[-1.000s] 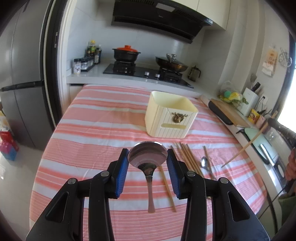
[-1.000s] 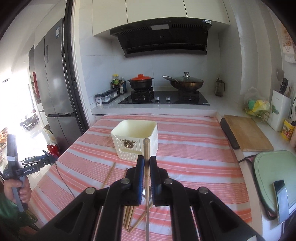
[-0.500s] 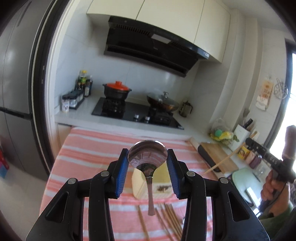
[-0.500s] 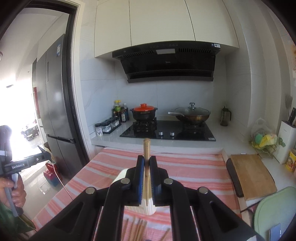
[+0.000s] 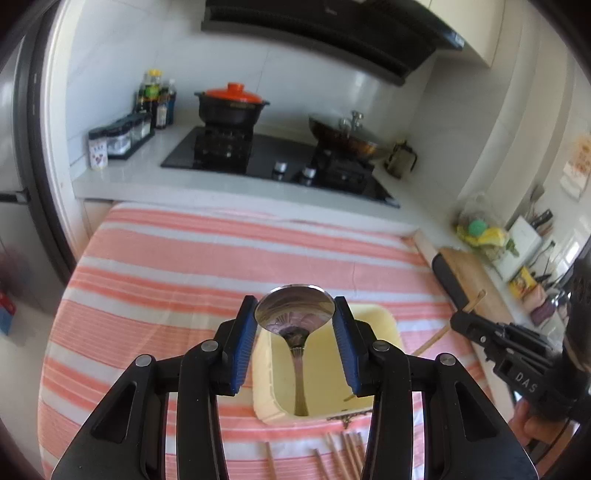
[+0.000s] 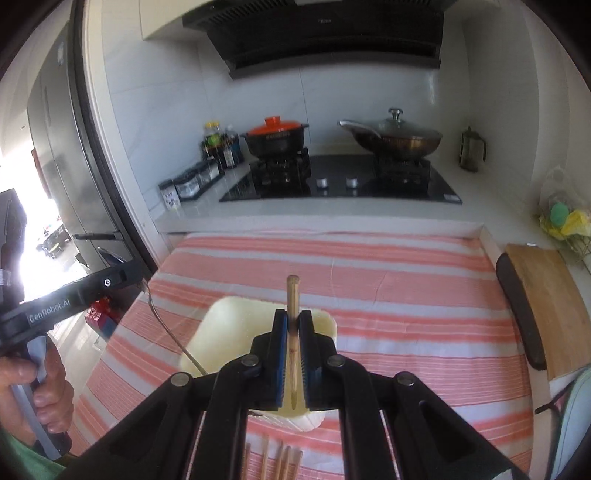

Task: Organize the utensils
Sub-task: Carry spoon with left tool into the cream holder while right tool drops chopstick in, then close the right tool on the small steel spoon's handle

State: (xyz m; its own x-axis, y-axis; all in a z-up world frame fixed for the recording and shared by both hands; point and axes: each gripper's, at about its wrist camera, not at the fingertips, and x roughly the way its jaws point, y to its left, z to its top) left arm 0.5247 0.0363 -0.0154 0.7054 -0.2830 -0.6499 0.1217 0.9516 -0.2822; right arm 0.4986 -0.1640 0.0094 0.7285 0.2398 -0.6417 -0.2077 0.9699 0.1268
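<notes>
Place: we take this for a home kitchen.
Cooking: on the far counter we see a black gas hob [image 6: 340, 181] carrying a black pot with an orange lid [image 6: 276, 136] and a lidded wok [image 6: 395, 134], under a dark extractor hood [image 6: 317, 33].
Storage: left of the hob we find seasoning jars [image 6: 192, 182] and sauce bottles [image 6: 218, 144]; a tall grey fridge [image 6: 59, 155] stands at far left.
Worktop: along the right we note a wooden cutting board [image 6: 546, 306] and a knife block [image 5: 524, 240].
Table: nearest us lies a pink-striped tablecloth [image 6: 388, 295].
</notes>
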